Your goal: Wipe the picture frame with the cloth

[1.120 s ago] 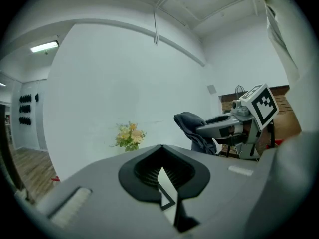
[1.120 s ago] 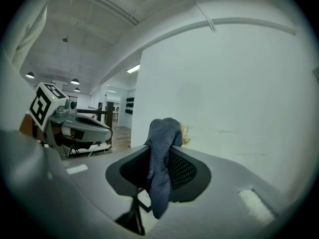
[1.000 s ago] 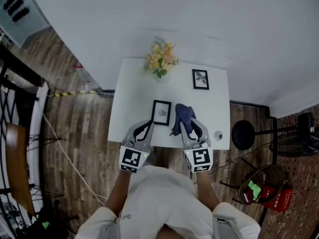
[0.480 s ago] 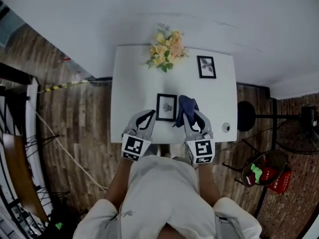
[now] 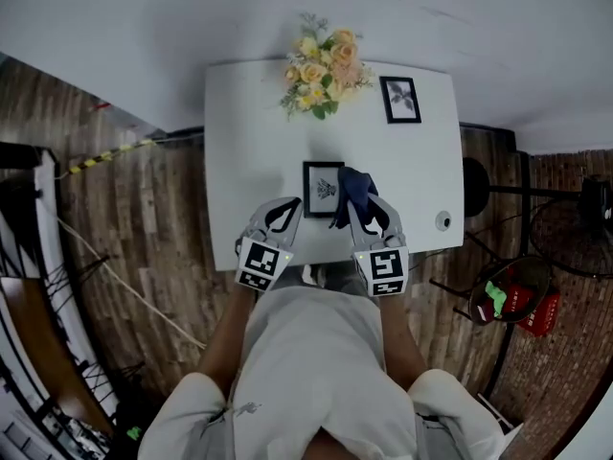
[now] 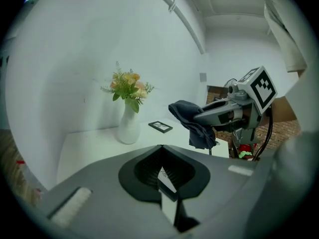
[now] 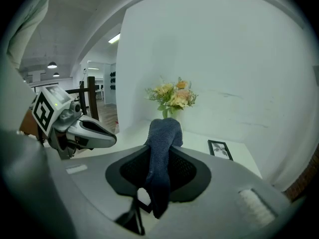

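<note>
A vase of flowers (image 5: 321, 65) stands at 12 o'clock from the picture frame (image 5: 323, 188) on the white worktop (image 5: 239, 161), with a second frame (image 5: 400, 99) at 2; neither is in the way. The left claw (image 5: 287, 211) is clamped on the picture frame's near corner, while the right claw (image 5: 368, 213) pinches the cloth (image 5: 356, 188), which hangs against its 3 o'clock edge. Both grips are unchanged from a second ago.

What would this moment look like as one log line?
right gripper: shut on cloth | left gripper: shut, empty | cloth: just right of picture frame | frame: on table
</note>
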The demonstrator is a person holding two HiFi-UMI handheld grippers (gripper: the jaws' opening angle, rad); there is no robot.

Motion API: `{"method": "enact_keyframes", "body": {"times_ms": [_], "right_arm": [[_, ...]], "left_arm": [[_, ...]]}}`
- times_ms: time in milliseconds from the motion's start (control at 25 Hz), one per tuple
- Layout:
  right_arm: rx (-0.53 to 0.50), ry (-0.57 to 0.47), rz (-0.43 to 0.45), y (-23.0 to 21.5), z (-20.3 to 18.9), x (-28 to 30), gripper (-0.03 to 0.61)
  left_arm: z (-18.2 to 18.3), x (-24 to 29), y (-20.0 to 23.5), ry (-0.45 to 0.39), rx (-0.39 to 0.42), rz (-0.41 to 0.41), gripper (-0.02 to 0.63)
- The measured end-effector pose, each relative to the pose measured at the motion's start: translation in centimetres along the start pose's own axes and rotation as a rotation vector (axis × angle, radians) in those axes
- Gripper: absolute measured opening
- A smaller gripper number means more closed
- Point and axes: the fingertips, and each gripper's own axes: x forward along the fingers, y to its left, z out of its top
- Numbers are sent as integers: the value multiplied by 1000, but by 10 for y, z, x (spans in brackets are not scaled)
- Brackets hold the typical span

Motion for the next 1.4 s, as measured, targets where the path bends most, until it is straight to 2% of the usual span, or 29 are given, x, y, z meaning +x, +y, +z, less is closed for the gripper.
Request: {"method": "enact_keyframes", "body": {"times_ms": [360,760,1120,1400], "right_arm": [[-2,65,22,9,-31,23,97],[-18,114,89,14,-55,53,97],[-20,138,151,12,-66,78,97],[-40,158,212,21,-69,95,97]], "left_arm": [[-46,26,-2,82,-9,-35,20],[-79,52,2,170,-18,-24,20],[-102,73,5,252,-2,4,20],[-107,80,6,279,-19,22,20]]}}
